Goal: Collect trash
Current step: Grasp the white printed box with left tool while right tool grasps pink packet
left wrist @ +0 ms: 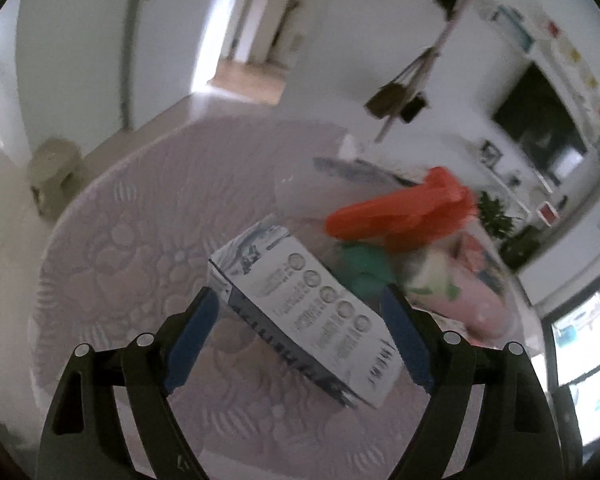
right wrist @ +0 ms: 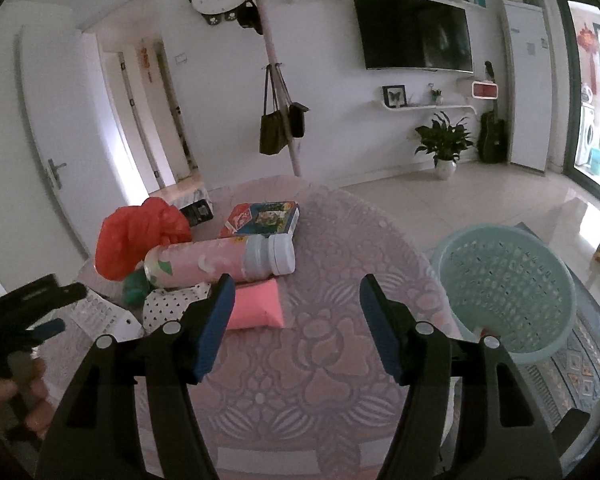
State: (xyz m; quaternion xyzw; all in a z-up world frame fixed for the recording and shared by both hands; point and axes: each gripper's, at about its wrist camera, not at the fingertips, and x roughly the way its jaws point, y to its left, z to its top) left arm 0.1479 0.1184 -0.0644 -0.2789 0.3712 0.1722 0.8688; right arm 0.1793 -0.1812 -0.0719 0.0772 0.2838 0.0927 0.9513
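Note:
A white and blue carton [left wrist: 308, 316] lies on the pink patterned tablecloth [left wrist: 140, 240], between the wide-open blue pads of my left gripper [left wrist: 300, 300], which do not touch it. A red plastic bag [left wrist: 404, 212], a green wad [left wrist: 364, 268] and a pink bottle [left wrist: 468, 296] lie beyond it. My right gripper [right wrist: 296, 288] is open and empty above the cloth. In the right wrist view, the red bag [right wrist: 136, 236], the pink bottle [right wrist: 216, 260], a pink packet [right wrist: 256, 308], a dotted wrapper [right wrist: 168, 304] and the carton [right wrist: 96, 312] lie to its left. The left gripper [right wrist: 32, 304] shows at the left edge.
A light blue plastic basket [right wrist: 504, 292] stands on the floor right of the table. A colourful box [right wrist: 264, 216] lies at the table's far side. A coat stand with bags [right wrist: 280, 128], a potted plant [right wrist: 444, 144] and a wall TV [right wrist: 416, 32] are behind.

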